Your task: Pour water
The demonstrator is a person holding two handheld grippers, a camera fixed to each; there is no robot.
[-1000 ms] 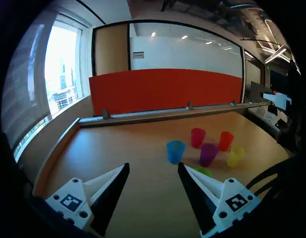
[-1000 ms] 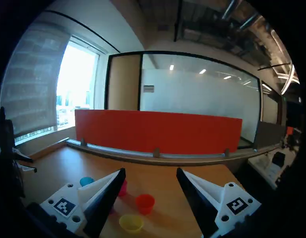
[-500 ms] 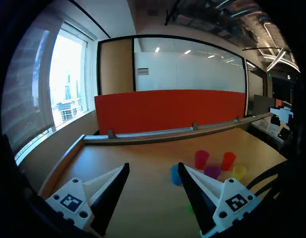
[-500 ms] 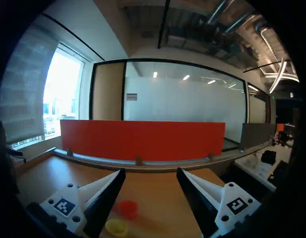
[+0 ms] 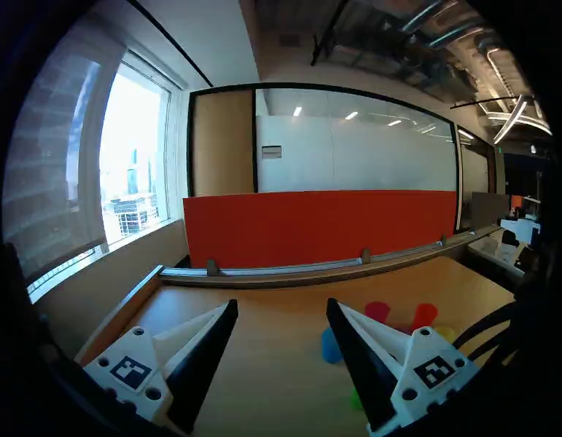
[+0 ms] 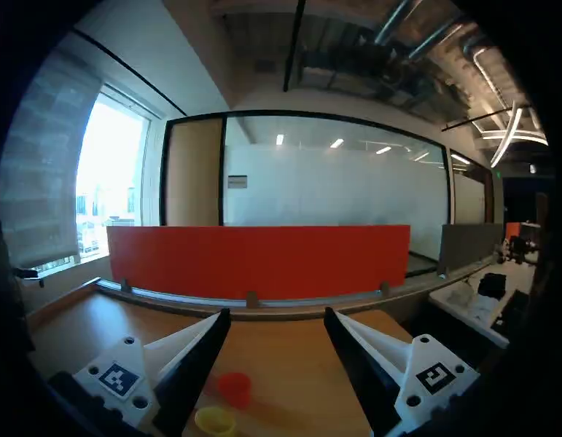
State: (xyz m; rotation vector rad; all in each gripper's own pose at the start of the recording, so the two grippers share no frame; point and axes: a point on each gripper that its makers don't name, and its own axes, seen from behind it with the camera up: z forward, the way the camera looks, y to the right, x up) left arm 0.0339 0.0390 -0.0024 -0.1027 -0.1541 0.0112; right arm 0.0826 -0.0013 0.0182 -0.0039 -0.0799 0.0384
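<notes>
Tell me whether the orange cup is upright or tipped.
Upright: in the right gripper view the orange cup stands on the table, rim facing up.

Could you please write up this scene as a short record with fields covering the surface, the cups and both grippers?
Surface: wooden desk
Backdrop: orange partition along the desk's far edge
Cups: blue cup, pink cup, orange cup, yellow cup, all upright on the desk
Left gripper: open, holding nothing
Right gripper: open, holding nothing
Task state: no cup grasped yet
</notes>
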